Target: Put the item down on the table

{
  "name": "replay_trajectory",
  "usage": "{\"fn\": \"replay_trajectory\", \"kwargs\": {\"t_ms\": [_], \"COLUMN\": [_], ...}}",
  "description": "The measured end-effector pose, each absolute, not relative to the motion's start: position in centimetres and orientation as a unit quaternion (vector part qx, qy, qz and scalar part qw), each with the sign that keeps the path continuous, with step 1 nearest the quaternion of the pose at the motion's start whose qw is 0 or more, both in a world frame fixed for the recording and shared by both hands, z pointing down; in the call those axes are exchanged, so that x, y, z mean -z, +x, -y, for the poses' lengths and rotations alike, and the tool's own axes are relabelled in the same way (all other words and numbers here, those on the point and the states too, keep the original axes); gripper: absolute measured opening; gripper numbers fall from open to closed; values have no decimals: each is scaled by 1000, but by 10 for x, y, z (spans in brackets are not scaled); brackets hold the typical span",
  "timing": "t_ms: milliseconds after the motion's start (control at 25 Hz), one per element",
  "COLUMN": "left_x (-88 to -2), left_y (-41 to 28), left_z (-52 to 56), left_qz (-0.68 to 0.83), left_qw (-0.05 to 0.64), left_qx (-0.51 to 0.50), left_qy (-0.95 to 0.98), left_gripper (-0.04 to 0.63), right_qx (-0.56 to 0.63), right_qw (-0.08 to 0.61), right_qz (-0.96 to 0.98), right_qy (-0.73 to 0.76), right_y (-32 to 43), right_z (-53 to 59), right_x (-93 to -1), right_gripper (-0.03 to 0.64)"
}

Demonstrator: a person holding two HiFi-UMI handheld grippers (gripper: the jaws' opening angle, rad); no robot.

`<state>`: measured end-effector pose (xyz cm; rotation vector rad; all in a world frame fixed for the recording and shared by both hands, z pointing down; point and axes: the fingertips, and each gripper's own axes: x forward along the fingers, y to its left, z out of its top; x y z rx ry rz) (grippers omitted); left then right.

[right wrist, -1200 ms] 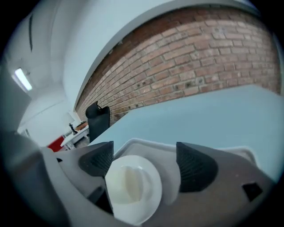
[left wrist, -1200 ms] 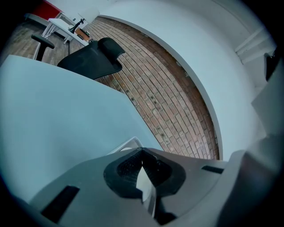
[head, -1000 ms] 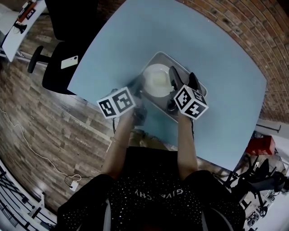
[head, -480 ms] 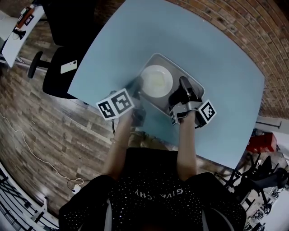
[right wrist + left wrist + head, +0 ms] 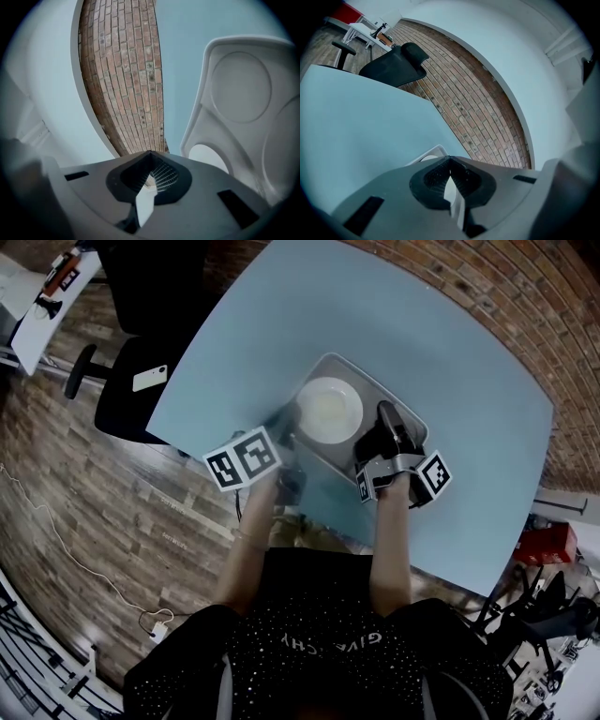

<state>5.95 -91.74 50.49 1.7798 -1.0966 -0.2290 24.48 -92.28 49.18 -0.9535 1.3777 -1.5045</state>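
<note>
A grey tray [image 5: 330,461] with a white plate [image 5: 329,410] in it is over the near part of the light blue table [image 5: 450,352]; I cannot tell whether it rests there. My left gripper [image 5: 281,424] is at the tray's left edge, and in the left gripper view [image 5: 450,176] its jaws are shut on a thin pale edge of the tray [image 5: 435,152]. My right gripper [image 5: 388,420] reaches over the right side. In the right gripper view [image 5: 150,177] it is shut on the rim of the tray [image 5: 243,89], whose round hollows and handle hole show at the right.
A black office chair [image 5: 127,395] with a small white flat object [image 5: 150,379] on its seat stands left of the table. A brick wall [image 5: 525,296] runs behind the far edge. A white desk [image 5: 42,310] sits at the top left, and a cable lies on the wooden floor [image 5: 112,521].
My right gripper has turned and drawn back toward me and to the right, its marker cube now off the tray's near right corner. The left gripper has barely moved.
</note>
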Motion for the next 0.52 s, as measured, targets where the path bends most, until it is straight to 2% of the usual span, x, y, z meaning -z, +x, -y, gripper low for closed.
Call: {"fn": "replay_trajectory", "kwargs": {"t_ms": [520], "left_x": [-505], "left_y": [51], "left_z": [912], "left_qz": [466], "left_qw": [490], "left_qx": [90], "left_qy": [731], "left_gripper": [11], "right_qx": [605], "right_qw": [415], "right_qz": [-564], "right_qy": [-379], "right_y": [238], "right_z": [930], "right_x": [-487], "right_gripper": [12]}}
